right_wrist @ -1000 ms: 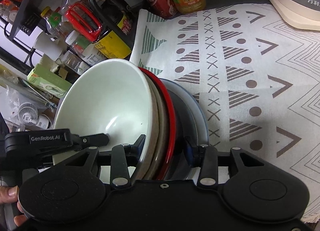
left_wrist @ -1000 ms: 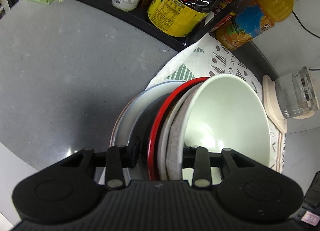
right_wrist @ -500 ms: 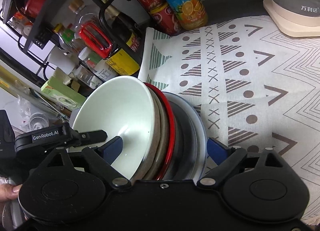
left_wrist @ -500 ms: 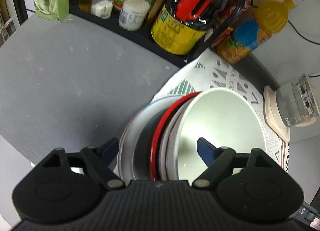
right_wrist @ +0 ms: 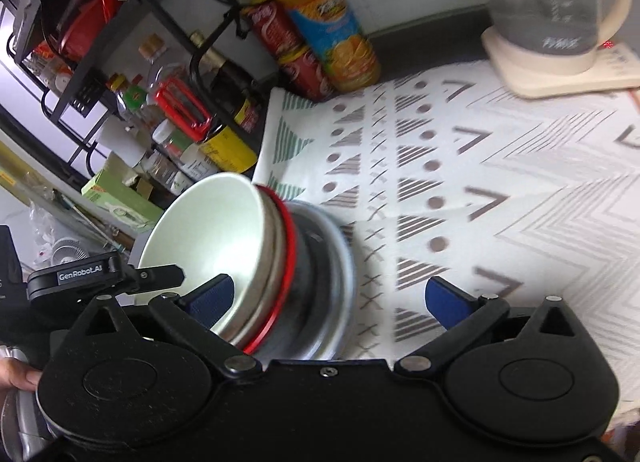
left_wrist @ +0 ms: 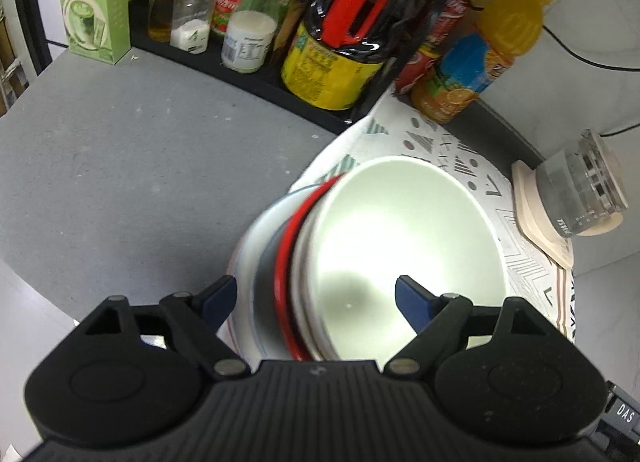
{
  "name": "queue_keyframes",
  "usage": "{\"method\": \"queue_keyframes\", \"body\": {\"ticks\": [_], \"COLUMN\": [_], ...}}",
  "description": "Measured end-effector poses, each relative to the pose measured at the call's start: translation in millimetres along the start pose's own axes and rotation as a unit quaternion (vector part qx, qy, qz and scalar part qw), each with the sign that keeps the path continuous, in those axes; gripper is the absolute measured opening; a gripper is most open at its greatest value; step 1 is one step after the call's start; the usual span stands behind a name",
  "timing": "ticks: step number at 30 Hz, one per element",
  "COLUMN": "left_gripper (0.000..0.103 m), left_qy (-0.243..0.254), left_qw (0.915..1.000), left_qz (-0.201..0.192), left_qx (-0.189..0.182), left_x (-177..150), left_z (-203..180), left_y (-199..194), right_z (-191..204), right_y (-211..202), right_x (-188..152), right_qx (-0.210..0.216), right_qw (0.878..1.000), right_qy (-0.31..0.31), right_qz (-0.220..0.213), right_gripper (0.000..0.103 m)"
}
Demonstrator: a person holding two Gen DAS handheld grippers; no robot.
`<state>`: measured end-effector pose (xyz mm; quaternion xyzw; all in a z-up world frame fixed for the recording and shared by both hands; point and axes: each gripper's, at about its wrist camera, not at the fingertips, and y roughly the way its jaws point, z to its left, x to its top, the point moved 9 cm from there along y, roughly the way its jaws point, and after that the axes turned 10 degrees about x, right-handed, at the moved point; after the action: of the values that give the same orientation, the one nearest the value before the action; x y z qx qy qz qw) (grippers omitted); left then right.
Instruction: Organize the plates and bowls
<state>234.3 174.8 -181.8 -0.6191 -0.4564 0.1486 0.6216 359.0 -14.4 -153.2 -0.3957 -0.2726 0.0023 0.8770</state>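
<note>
The nested stack of bowls (left_wrist: 400,238) is straddled by both spread grippers: left fingers (left_wrist: 218,296) released, right fingers (right_wrist: 444,302) opening, nothing gripped.

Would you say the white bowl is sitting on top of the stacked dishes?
Yes, the white bowl is nested as the topmost piece, above the red-rimmed dish and the grey plate beneath.

Grey tabletop (left_wrist: 120,165). Patterned mat (right_wrist: 500,189) partly covers it. Black rack (left_wrist: 256,77) holds sauce bottles, green carton (left_wrist: 94,1) beside. Orange juice bottle (left_wrist: 480,61), red cans, probably cola (right_wrist: 292,57). Glass kettle (right_wrist: 552,9) on cream base.
</note>
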Motion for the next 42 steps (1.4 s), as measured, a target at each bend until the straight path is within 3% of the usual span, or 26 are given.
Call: {"method": "queue_keyframes", "body": {"ticks": [12,19,32,36,42], "left_gripper": [0.088,0.091,0.097,0.103,0.103], "left_qy": [-0.001,-0.010,0.082,0.115,0.143], "left_qw": [0.9994,0.9983,0.9926,0.9890,0.9839], "left_qz": [-0.033,-0.058,-0.088,-0.087,-0.099], "left_qx": [0.011,0.006,-0.015,-0.031,-0.041], "left_x": [-23,-36,-56,-60,-60], "left_z": [-28,-43,-55,-50,-31], "left_y": [-43,-81,-135,-144,-157], "right_z": [-38,-48,-25,-12,14], "right_y": [-89,-126,-177,-183,-188], "right_x": [3,1,-16,-27,-45], "right_qx": [-0.050,-0.103,-0.165,-0.181,-0.199], "right_qw": [0.996,0.992,0.978,0.974,0.966], "right_qy": [0.023,0.000,-0.007,-0.007,-0.004], "right_qz": [-0.065,-0.069,-0.124,-0.140,-0.163], "right_gripper": [0.103,0.103,0.103,0.103,0.103]}}
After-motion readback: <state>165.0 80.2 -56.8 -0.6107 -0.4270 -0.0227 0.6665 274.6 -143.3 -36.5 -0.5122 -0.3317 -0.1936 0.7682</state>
